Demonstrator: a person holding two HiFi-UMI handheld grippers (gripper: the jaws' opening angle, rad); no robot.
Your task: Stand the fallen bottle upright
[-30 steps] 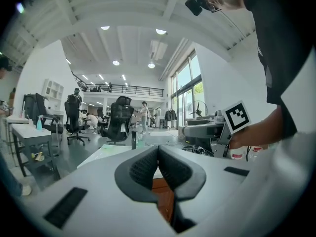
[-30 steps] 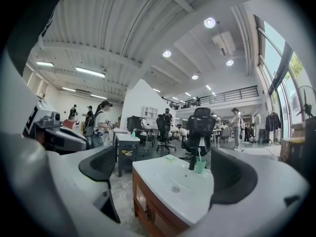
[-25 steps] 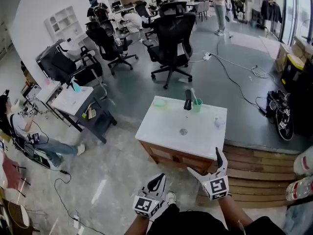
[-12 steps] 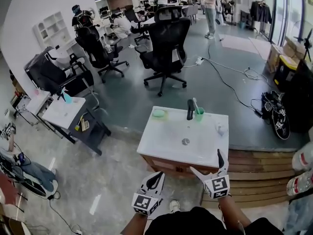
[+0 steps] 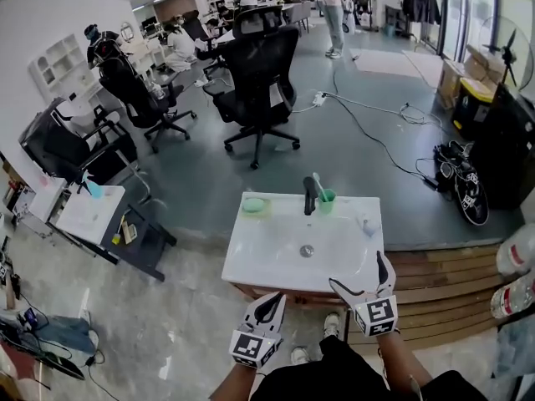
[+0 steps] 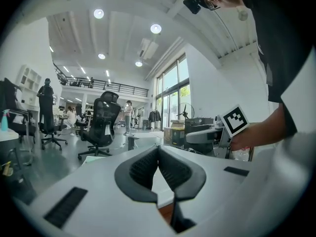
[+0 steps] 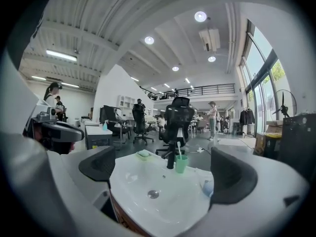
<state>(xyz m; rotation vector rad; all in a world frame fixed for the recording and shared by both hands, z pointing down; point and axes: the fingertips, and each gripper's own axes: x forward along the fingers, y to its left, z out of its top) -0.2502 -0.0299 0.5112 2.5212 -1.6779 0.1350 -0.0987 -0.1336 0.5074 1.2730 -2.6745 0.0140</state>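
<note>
While the person stands at the near edge of the washbasin, both tools are held low, in front of the body and short of the basin.

Left tool: pads pressed together at the tips, nothing between them (left gripper view confirms). It is tilted upward, pointing past the room rather than at the work.

Right tool: jaws spread wide and empty. In its own view the whole basin sits framed between the two pads, so it is aimed at the work but not yet over it.

Bottle: small, pale, with a bluish part. It lies on the right side of the basin top, well apart from both tools. In the right gripper view it shows just inside the right pad. It looks to be on its side, but it is too small to tell which end is the cap.

Other items: dark faucet at the back rim, green cup with a toothbrush just beside it, green soap dish at the back left, and the drain mid-basin.

Progress, as I judge it: approach only. No contact yet, bottle not upright. Left to do: reach to the right side, close on the bottle, turn it up, set it down and release. The right tool looks the likelier one.
</note>
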